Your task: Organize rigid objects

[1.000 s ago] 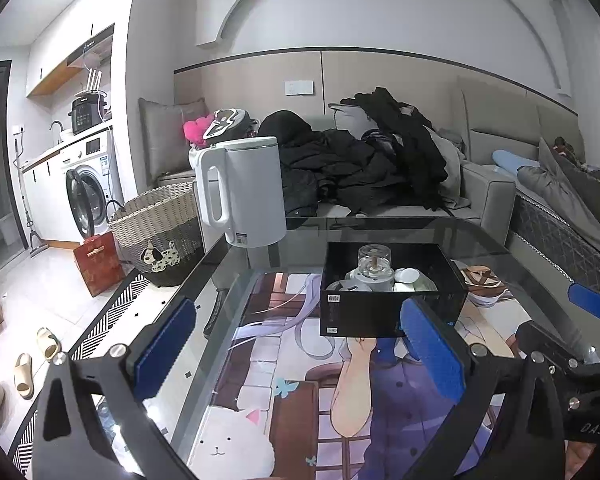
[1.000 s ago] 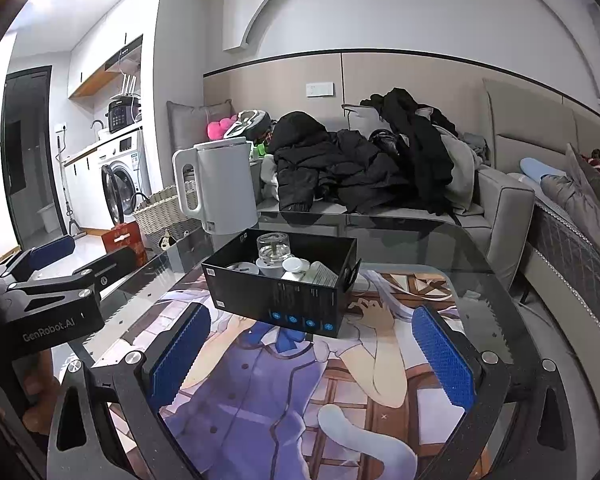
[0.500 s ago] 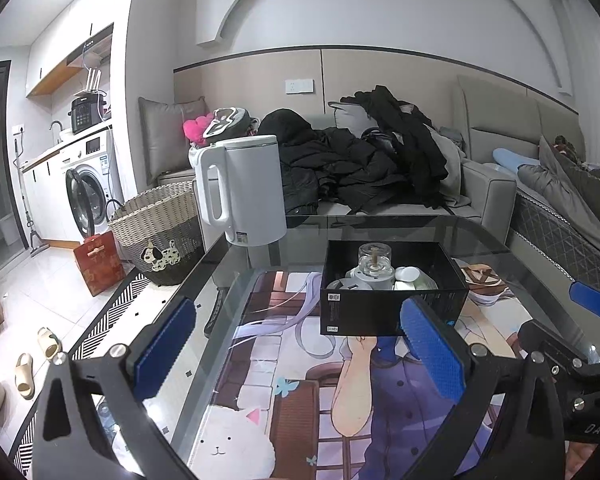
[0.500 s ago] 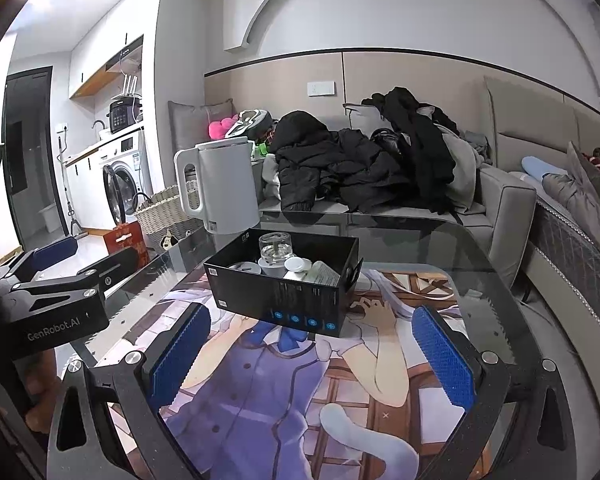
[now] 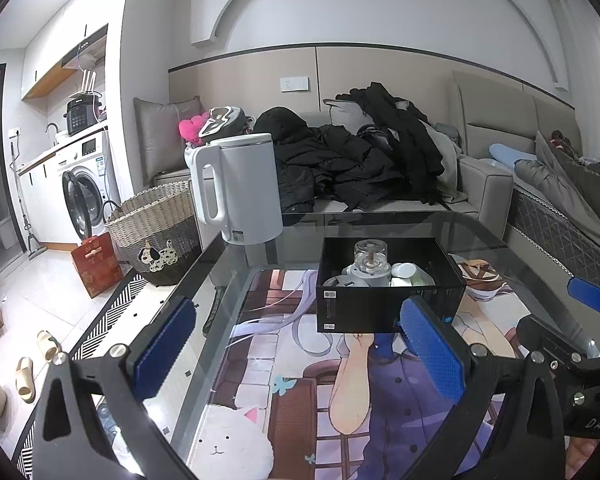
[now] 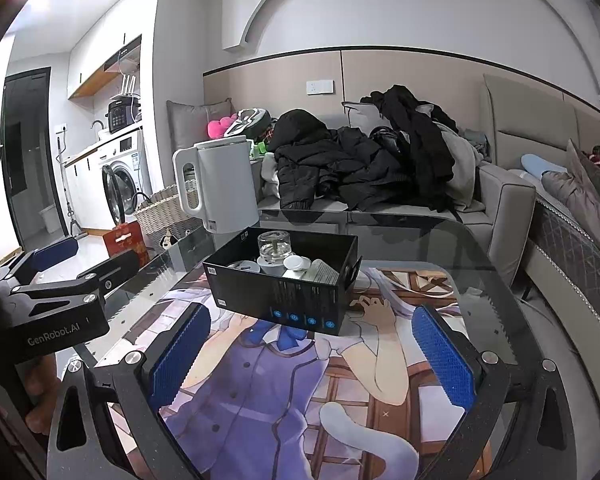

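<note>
Black box [image 5: 384,308] lies long-axis crosswise; left tongs [image 5: 296,354] and right tongs [image 6: 312,358] gape wide, empty.

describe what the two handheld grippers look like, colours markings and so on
Both are matte black angular frames with silver screw heads. The left gripper and the right gripper each carry two flat fingers faced with blue dotted rubber pads. In the right wrist view the left gripper's body shows white "GenRobot.AI" lettering; in the left wrist view the right one's shows "DAS". No cables or sleeves visible.
</note>
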The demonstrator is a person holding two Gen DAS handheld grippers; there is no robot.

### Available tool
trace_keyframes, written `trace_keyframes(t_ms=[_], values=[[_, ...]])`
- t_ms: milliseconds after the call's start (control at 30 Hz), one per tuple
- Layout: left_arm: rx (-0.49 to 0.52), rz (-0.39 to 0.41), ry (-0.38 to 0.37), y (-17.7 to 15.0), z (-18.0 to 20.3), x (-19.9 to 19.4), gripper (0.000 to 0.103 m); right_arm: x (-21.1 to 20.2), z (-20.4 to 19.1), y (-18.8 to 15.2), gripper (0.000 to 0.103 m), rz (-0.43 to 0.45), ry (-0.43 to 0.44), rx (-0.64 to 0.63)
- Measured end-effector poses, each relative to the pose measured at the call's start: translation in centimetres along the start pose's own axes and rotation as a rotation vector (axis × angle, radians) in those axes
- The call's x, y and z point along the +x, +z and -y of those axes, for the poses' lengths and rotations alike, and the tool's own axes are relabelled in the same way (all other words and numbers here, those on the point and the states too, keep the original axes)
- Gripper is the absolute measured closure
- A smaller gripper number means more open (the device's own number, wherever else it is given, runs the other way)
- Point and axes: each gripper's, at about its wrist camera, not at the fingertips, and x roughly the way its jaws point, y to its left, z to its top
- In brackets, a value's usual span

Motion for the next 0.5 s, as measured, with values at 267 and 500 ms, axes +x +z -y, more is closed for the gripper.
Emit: trace_keyframes(t_ms=[267, 500], values=[[0.006, -0.007, -0.006, -0.03, 0.05, 0.01, 0.0, 0.02, 0.2, -0.01, 0.0, 0.006, -0.004, -0.006], [0.003, -0.007, -0.004, -0.05, -0.04, -0.15, 0.0, 0.04, 0.4, -0.13, 0.0, 0.007, -0.006, -0.006]])
